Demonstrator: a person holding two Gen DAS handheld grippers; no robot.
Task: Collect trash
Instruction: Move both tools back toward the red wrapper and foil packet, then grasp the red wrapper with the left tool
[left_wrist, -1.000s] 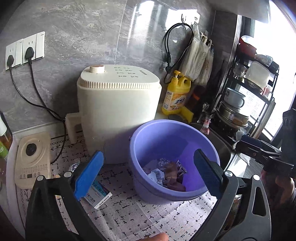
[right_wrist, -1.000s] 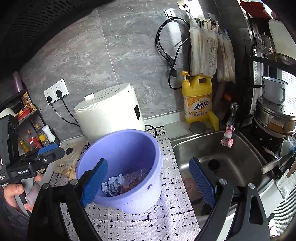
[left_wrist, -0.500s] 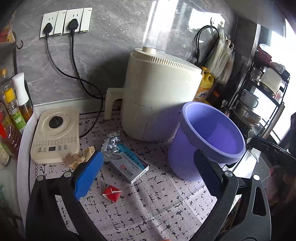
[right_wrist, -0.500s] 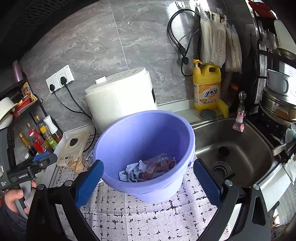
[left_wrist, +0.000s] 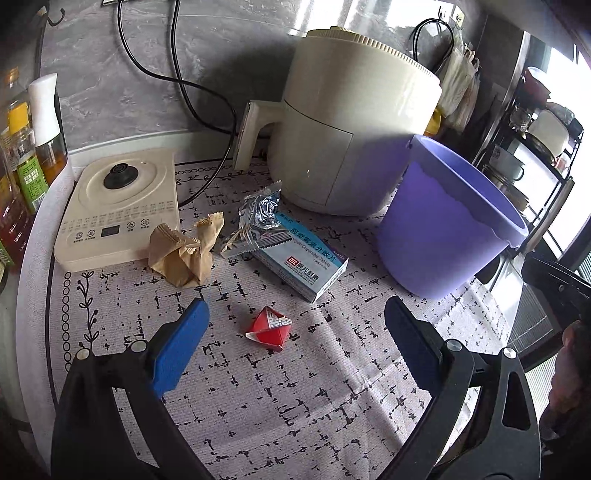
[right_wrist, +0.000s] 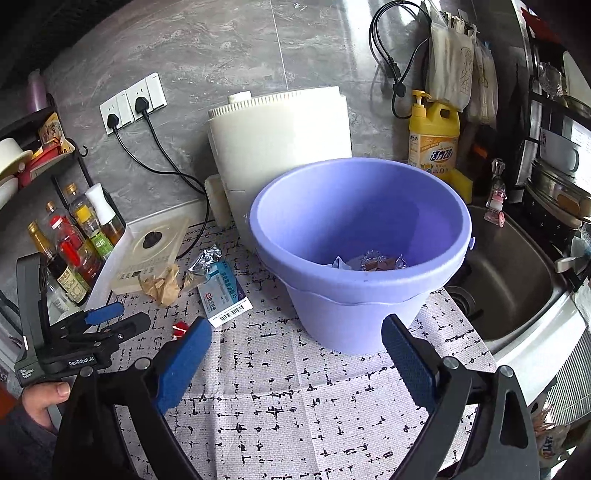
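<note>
Both hand-held grippers gape empty; medicine box (left_wrist: 303, 264) and brown wrapper (left_wrist: 183, 251) flank red wrapper (left_wrist: 271, 326).

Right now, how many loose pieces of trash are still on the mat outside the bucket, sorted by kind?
Crumpled brown paper wrappers: 1 clump
Silver foil wrapper: 1
Blue-and-white medicine box: 1
Red folded wrapper: 1
Total: 4 on the mat, all left of the purple bucket. The left gripper is open over the red one.
</note>
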